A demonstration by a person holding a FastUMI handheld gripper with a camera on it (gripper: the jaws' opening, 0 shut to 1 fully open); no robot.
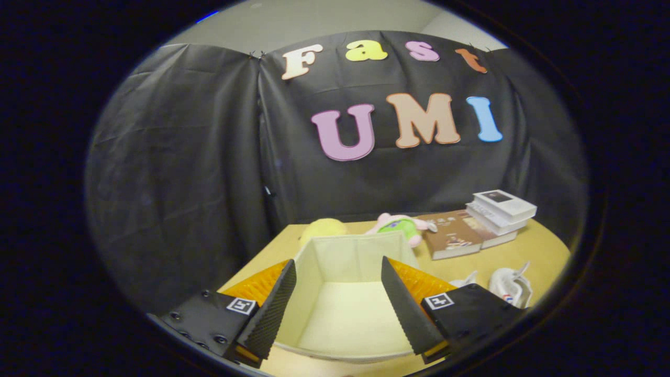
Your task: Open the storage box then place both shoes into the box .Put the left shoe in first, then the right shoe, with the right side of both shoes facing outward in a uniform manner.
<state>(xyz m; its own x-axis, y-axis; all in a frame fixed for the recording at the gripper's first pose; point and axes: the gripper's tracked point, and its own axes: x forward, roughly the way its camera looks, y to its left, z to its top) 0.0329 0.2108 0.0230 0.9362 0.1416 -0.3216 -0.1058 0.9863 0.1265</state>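
Note:
A cream storage box stands open on the wooden table, straight ahead of and beneath my fingers, and its inside is bare. My gripper hangs above the box with its fingers wide apart and nothing between them. Two white shoes lie on the table to the right of the box, just beyond my right finger. One shoe is partly hidden behind that finger.
Beyond the box sit a yellow plush and a pink and green plush toy. A brown book and a stack of white books lie at the back right. The black booth wall closes in behind and on the left.

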